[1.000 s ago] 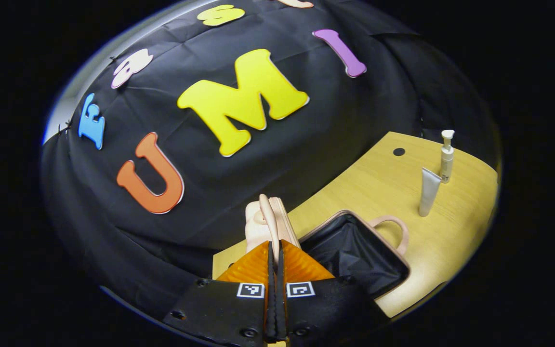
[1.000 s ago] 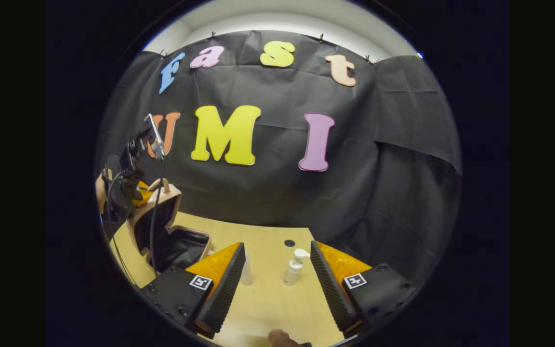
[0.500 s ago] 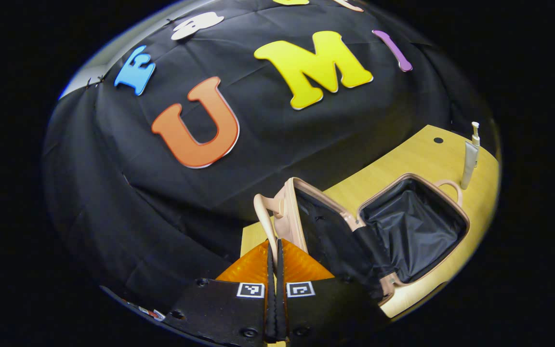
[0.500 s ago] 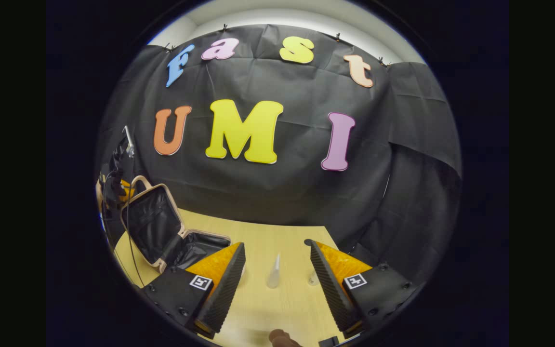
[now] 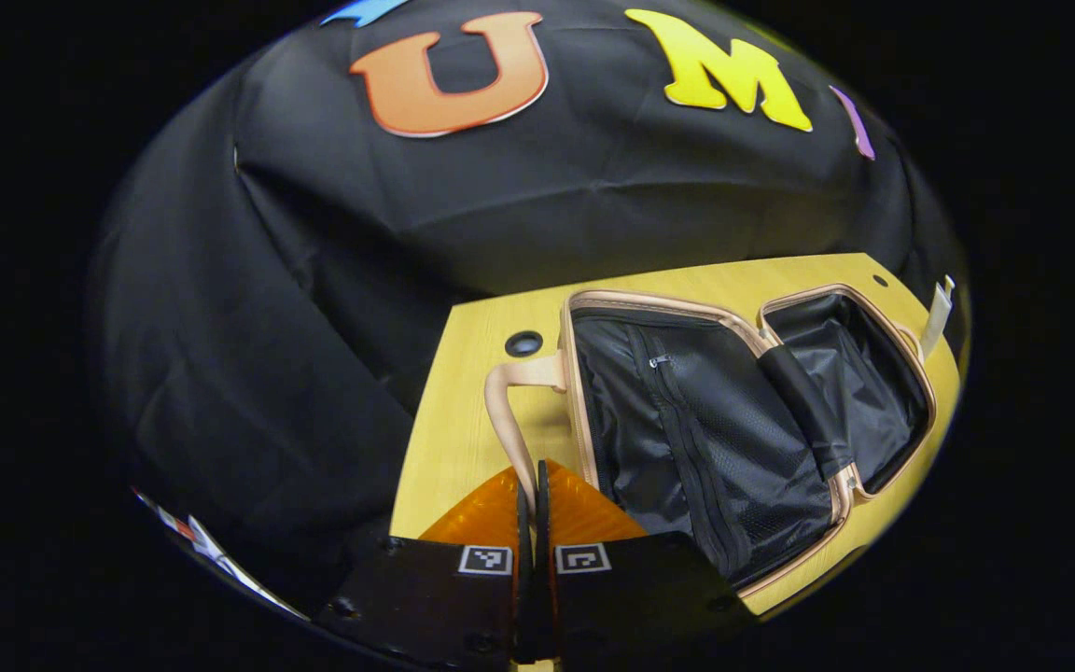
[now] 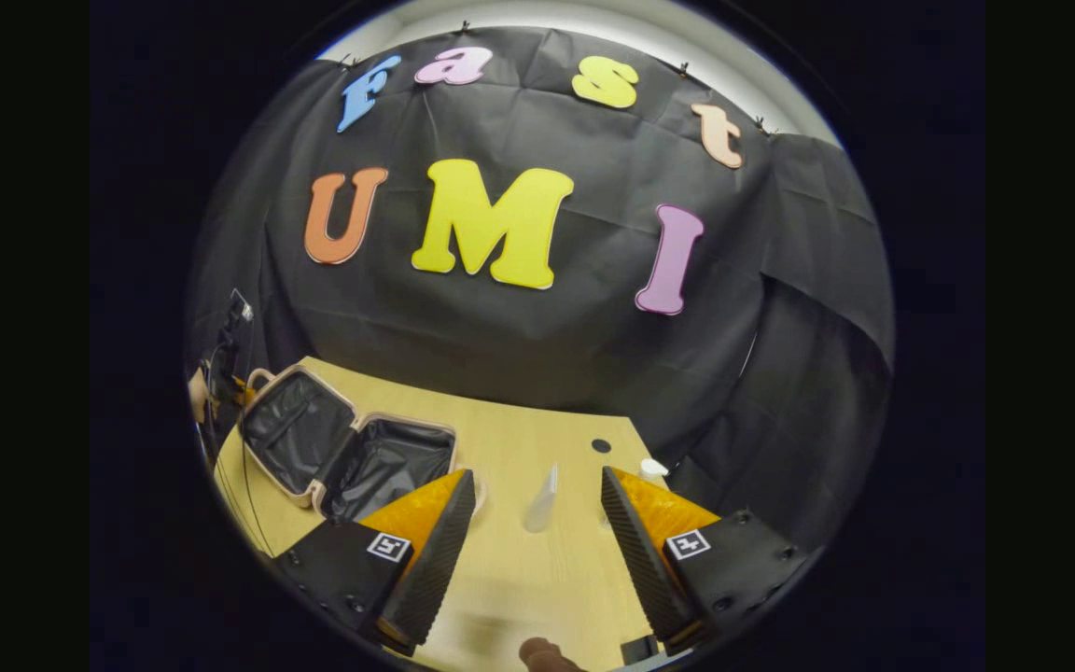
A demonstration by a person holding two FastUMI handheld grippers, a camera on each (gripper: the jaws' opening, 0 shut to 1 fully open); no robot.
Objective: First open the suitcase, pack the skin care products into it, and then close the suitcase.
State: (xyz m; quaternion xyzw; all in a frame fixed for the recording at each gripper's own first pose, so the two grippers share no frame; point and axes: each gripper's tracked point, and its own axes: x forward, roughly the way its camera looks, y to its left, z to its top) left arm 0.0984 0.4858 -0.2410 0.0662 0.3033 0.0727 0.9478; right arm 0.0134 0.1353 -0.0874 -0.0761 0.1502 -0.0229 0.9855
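Observation:
The beige suitcase [image 5: 687,420] lies open on the wooden table [image 5: 463,439], its black-lined lid tipped back nearly flat. My left gripper [image 5: 530,474] is shut on the lid's beige handle [image 5: 500,411]. In the right gripper view the open suitcase [image 6: 351,457] sits at the left, with the left gripper [image 6: 220,369] behind it. My right gripper [image 6: 537,476] hangs open above the table. A white tube [image 6: 542,499] stands upright just beyond the gap between its fingers. A white pump bottle [image 6: 654,469] peeks out behind the right finger. The tube [image 5: 937,317] also stands past the suitcase base.
The table [image 6: 537,579] has a round cable hole [image 6: 601,446] near its far edge and another hole [image 5: 523,343] by the suitcase handle. Black cloth walls close the back and sides. Part of a hand [image 6: 547,653] shows at the bottom edge.
The left gripper has swung the lid from upright down and outward until it lies nearly flat. The right gripper has shifted, bringing the tube between its fingers and the pump bottle behind its right finger.

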